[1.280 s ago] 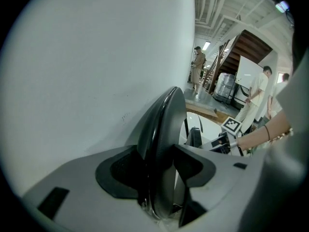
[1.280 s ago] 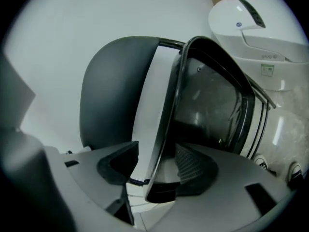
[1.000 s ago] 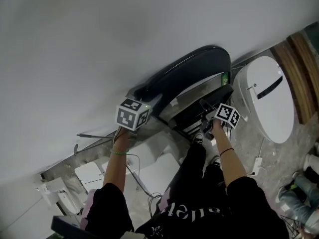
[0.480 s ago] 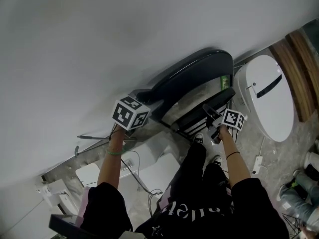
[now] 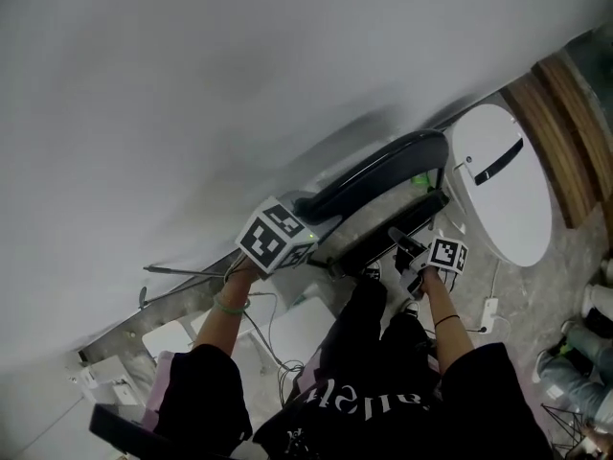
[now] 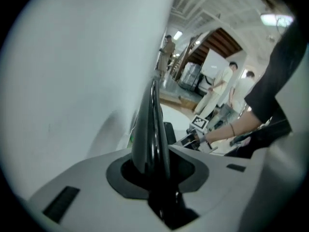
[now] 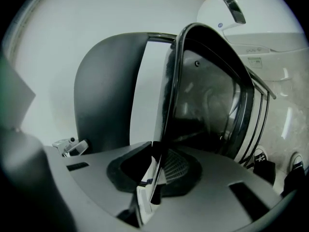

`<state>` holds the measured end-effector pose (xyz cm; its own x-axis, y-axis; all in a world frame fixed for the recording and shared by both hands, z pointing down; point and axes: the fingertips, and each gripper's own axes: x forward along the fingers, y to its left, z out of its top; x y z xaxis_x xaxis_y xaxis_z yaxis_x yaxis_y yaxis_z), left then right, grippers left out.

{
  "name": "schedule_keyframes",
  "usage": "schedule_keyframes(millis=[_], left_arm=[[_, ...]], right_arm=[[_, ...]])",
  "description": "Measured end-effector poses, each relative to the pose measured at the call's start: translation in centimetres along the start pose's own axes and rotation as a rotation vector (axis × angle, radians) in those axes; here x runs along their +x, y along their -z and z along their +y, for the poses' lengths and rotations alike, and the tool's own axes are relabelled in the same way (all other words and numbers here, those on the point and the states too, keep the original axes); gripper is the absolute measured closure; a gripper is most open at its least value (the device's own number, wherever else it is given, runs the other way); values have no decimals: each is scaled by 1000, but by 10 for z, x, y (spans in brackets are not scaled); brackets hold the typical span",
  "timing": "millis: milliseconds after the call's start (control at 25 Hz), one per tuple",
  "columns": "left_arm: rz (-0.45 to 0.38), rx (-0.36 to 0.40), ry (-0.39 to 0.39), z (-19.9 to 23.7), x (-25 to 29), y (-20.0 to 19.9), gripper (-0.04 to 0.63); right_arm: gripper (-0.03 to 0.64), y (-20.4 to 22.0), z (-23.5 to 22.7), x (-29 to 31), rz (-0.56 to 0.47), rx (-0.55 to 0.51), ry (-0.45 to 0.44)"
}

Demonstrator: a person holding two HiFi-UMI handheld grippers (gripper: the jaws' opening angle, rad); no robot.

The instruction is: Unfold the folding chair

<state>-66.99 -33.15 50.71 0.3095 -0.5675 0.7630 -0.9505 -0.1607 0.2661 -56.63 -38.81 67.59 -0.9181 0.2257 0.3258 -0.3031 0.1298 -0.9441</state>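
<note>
The black folding chair (image 5: 383, 175) leans against the white wall. Its curved backrest (image 5: 369, 182) stands above the seat (image 5: 388, 220). My left gripper (image 5: 308, 230) is at the backrest's left end. In the left gripper view the backrest's black edge (image 6: 150, 129) runs up from between the jaws, which are closing on it. My right gripper (image 5: 404, 249) is shut on the seat's thin front rim (image 7: 163, 144). In the right gripper view the seat (image 7: 207, 100) swings away from the backrest (image 7: 104, 95).
A white oval object (image 5: 503, 185) with a black handle stands right of the chair, with a wooden strip (image 5: 560, 127) beyond it. White boxes (image 5: 297, 329), cables and a power strip (image 5: 488, 310) lie on the floor. A metal rail (image 5: 172, 295) runs along the wall. People (image 6: 217, 93) stand far off.
My left gripper has swung right onto the backrest's end and its jaws have narrowed around it. The right gripper has shifted with the seat rim, and the chair sits lower in the head view.
</note>
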Motion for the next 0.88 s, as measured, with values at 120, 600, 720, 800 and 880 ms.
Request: schedule_keyframes(millis=[120, 600, 720, 800, 880], left_arm=[[53, 38, -18, -16, 6, 1, 499], [41, -4, -72, -77, 10, 3, 502], [45, -15, -83, -99, 13, 6, 502], [69, -21, -82, -119, 16, 8, 505], [103, -24, -76, -143, 17, 9, 531]], right_arm=[[560, 4, -3, -15, -9, -1, 6], [560, 26, -14, -74, -34, 41, -52], [558, 34, -20, -90, -30, 30, -68], [558, 41, -24, -103, -27, 27, -74], [558, 46, -27, -118, -27, 23, -78]])
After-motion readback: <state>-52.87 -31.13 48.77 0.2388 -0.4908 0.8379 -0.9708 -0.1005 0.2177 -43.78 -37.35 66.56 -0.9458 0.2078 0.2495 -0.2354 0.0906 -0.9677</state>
